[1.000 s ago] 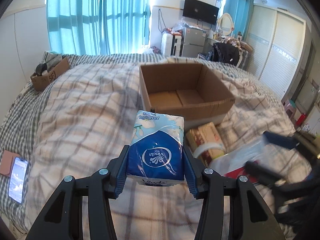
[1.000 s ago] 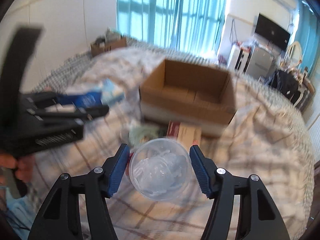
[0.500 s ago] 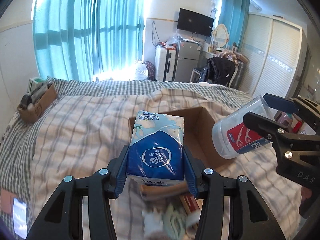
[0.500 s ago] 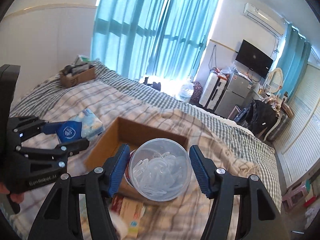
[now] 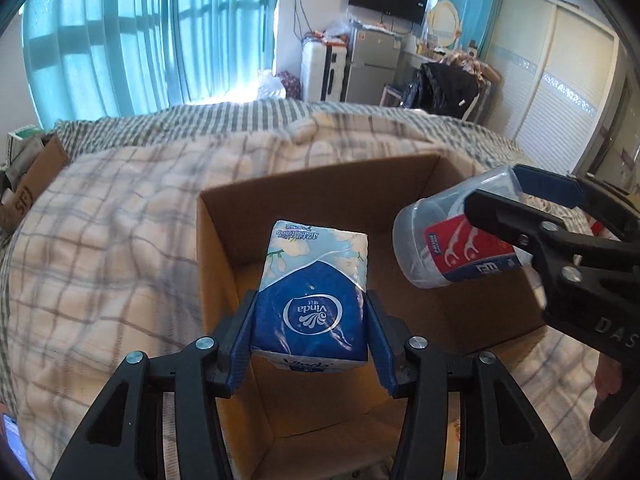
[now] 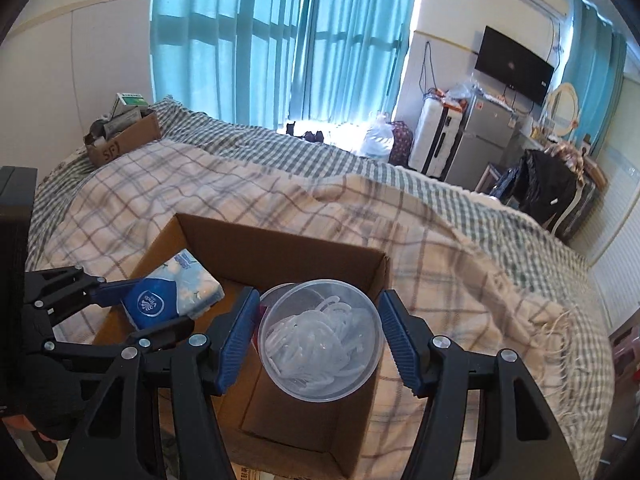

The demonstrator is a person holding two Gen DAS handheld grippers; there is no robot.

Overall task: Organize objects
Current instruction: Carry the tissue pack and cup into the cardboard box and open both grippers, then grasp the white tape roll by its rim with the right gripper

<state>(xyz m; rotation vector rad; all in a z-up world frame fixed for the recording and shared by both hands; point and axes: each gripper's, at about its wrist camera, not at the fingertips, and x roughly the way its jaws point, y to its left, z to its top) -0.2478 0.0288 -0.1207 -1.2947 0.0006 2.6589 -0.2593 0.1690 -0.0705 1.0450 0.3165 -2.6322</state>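
Left tongs (image 5: 308, 344) clench my soft, light tissue pack (image 5: 314, 292). Right tongs (image 6: 320, 340) grip a slick, flimsy floss tub (image 6: 320, 340), both over the cardboard box (image 5: 320, 184).

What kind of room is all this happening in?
Most likely a lived-in bedroom: a bed with a plaid blanket, teal curtains over the window, a wall-mounted TV and sliding wardrobe doors.

"Vinda" is printed in white on the blue face of the tissue pack (image 5: 310, 294) between the left tool's (image 5: 310, 344) fingers and again on its lower edge, "DAS" marks the right tool's (image 5: 532, 204) black body, and "SF" is handwritten on the small cardboard box (image 6: 124, 142) far ahead to the left.
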